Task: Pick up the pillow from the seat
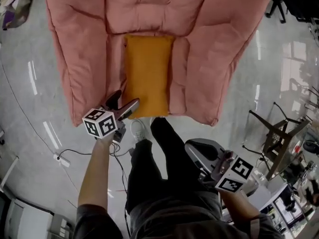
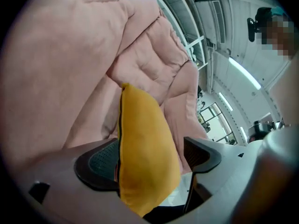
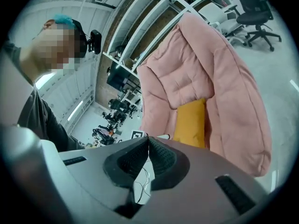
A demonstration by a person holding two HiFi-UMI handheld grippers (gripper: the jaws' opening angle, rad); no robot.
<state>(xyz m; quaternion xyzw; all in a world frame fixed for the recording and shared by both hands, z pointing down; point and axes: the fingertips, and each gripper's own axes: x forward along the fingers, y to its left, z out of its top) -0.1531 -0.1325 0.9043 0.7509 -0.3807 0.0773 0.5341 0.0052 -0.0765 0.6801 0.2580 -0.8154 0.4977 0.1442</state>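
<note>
An orange pillow (image 1: 147, 73) lies lengthwise on the seat of a big pink padded chair (image 1: 84, 59). My left gripper (image 1: 124, 102) is at the pillow's near left corner. In the left gripper view the pillow (image 2: 145, 153) stands edge-on between the widely parted jaws of the left gripper (image 2: 152, 160): it lies against the left pad, and a gap shows before the right pad (image 2: 201, 155). My right gripper (image 1: 197, 151) hangs low by the person's right hip, away from the chair. Its pads meet with nothing between them (image 3: 148, 141), and the pillow (image 3: 190, 122) shows beyond.
The person's black-trousered legs (image 1: 149, 163) and a white shoe (image 1: 138, 130) stand at the chair's front edge. A cable with a plug (image 1: 65, 156) runs over the grey floor on the left. A wooden chair frame (image 1: 276, 133) stands on the right, office chairs (image 1: 289, 4) at the far right.
</note>
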